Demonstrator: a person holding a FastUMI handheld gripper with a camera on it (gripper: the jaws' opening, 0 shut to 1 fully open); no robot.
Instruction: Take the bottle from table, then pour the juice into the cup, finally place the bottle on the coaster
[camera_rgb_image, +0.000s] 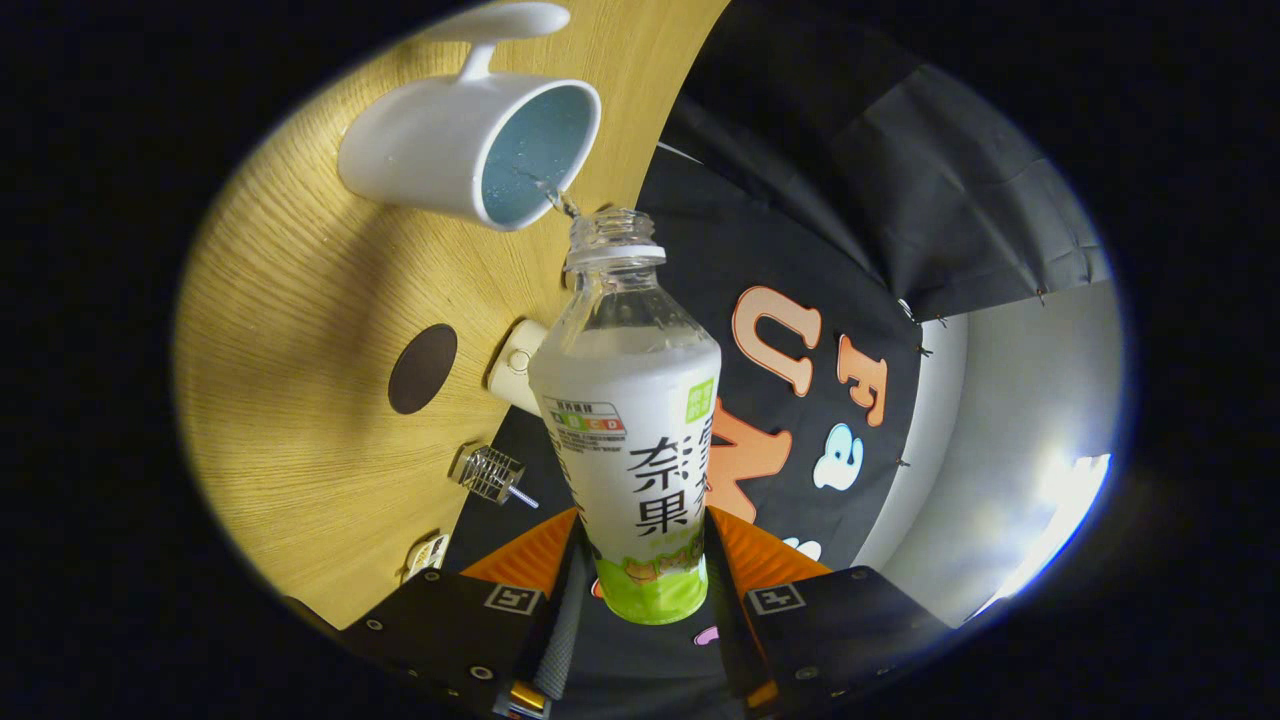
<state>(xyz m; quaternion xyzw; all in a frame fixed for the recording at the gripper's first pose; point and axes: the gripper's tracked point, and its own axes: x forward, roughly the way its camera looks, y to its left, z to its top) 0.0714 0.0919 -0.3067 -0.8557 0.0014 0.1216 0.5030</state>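
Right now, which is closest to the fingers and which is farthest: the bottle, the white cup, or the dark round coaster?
1. The bottle: nearest, clamped between the fingers, tipped toward the cup.
2. The coaster: farther out, on the wooden table beside the bottle.
3. The white cup: farthest, just past the bottle's open mouth, a thin stream running in.

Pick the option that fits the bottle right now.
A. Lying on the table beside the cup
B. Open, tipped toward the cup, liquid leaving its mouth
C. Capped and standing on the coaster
B: the bottle, clamped in the gripper, has its open mouth at the cup rim, a thin stream running in.
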